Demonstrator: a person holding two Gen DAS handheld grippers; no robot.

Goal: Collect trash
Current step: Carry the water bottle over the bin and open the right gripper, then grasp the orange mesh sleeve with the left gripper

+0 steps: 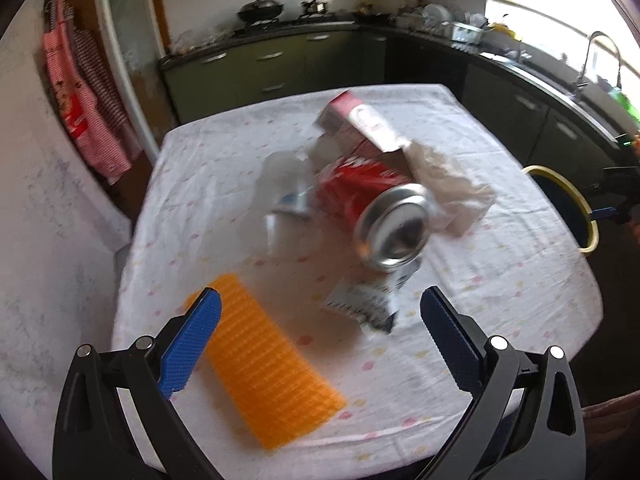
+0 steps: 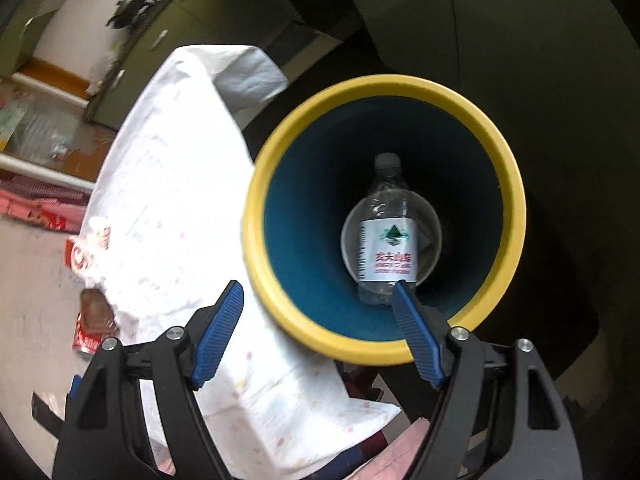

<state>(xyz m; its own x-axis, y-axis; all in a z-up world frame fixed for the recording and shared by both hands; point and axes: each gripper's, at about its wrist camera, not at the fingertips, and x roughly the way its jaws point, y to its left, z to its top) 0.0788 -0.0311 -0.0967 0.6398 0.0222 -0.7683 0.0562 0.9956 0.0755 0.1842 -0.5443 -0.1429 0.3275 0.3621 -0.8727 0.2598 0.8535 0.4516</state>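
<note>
My right gripper (image 2: 318,334) gapes empty over the bin (image 2: 516,216); bottle (image 2: 390,248) inside. Left gripper (image 1: 320,344) wide too. Frame centre, the can (image 1: 372,200): light, slick, dentable. I'd pinch its sides.

A kitchen surrounds a table (image 1: 192,184) draped in a white cloth with small pastel dots. Beyond its far edge runs an L-shaped row of olive-green cabinets (image 1: 272,68) under a dark countertop, with a wok (image 1: 260,9) on the stove. Along the right arm, a tap (image 1: 600,54) stands below a bright window (image 1: 560,4). Red checked cloths (image 1: 86,92) hang on the left by a white-framed door (image 1: 120,60).
</note>
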